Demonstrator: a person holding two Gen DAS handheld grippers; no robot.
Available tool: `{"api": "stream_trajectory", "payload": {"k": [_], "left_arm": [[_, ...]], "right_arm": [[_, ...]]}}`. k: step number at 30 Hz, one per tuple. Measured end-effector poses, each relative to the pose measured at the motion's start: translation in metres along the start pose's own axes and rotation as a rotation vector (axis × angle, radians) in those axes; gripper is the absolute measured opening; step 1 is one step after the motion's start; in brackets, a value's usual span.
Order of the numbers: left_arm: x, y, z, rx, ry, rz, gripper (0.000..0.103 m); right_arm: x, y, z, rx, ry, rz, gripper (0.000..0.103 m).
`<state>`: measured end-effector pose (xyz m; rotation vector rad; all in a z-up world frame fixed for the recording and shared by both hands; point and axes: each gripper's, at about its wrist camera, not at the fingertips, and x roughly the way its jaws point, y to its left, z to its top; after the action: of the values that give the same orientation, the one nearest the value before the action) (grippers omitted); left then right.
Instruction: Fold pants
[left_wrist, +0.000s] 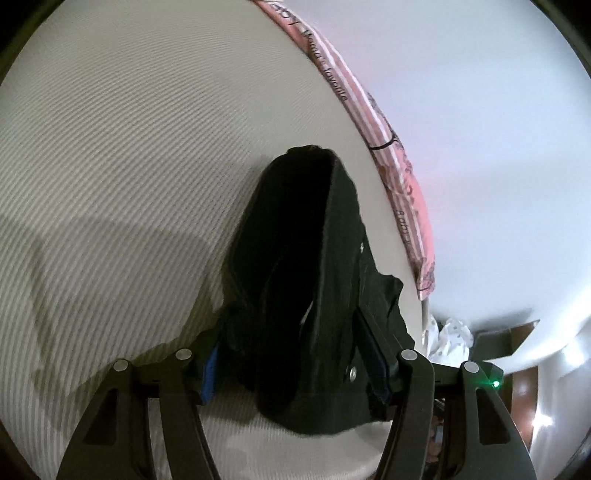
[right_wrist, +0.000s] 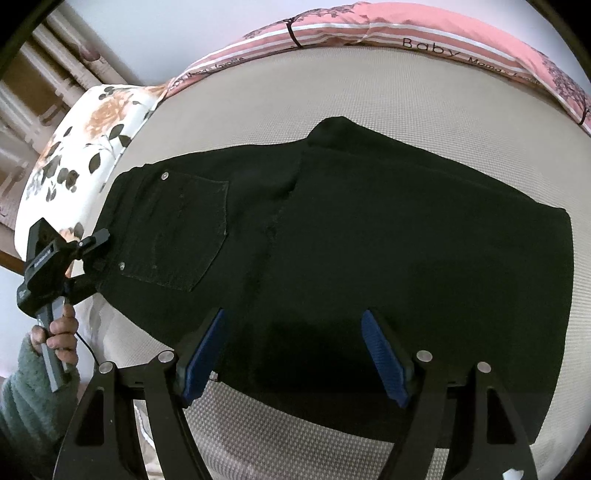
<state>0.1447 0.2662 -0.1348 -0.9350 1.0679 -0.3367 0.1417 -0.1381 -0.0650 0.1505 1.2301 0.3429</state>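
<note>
Black pants (right_wrist: 351, 236) lie folded on a grey textured mattress (right_wrist: 258, 92), back pocket up, waistband to the left. My right gripper (right_wrist: 295, 354) is open just above the pants' near edge, holding nothing. My left gripper (right_wrist: 98, 251) is at the waistband end, its fingers around the waistband. In the left wrist view the waistband of the pants (left_wrist: 306, 277) is bunched between the blue pads of the left gripper (left_wrist: 295, 354), lifted off the mattress (left_wrist: 110, 147).
A pink striped blanket (right_wrist: 424, 33) runs along the mattress's far edge and also shows in the left wrist view (left_wrist: 369, 110). A floral pillow (right_wrist: 81, 147) lies at the left end. A white wall (left_wrist: 498, 147) stands behind.
</note>
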Motion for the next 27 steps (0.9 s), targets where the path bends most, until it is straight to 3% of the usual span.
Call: {"api": "stream_trajectory", "payload": {"k": [3,4,5,11,17,22,27], "left_arm": [[0.008,-0.005,0.003,0.021,0.010,0.041,0.047],[0.010,-0.007,0.004,0.035,0.019,0.065,0.033],[0.009,-0.009,0.004,0.041,0.023,0.073,0.027],[-0.001,-0.056,0.002,0.105,-0.005,0.070,0.022],[-0.002,-0.136,-0.017,0.226,-0.007,0.018,0.022],[0.022,-0.199,-0.036,0.287,0.038,-0.051,0.022],[0.073,-0.254,-0.059,0.372,0.125,-0.088,0.022]], "right_arm": [[-0.005,-0.004,0.001,0.011,-0.015,-0.001,0.073],[-0.008,-0.006,0.001,0.016,-0.023,-0.003,0.073],[-0.011,-0.008,0.002,0.024,-0.032,-0.002,0.073],[-0.032,-0.037,0.005,0.097,-0.088,0.002,0.073],[-0.058,-0.071,0.001,0.157,-0.146,-0.005,0.073],[-0.083,-0.107,-0.003,0.216,-0.193,-0.016,0.073],[-0.104,-0.142,-0.014,0.267,-0.233,-0.035,0.073]]}}
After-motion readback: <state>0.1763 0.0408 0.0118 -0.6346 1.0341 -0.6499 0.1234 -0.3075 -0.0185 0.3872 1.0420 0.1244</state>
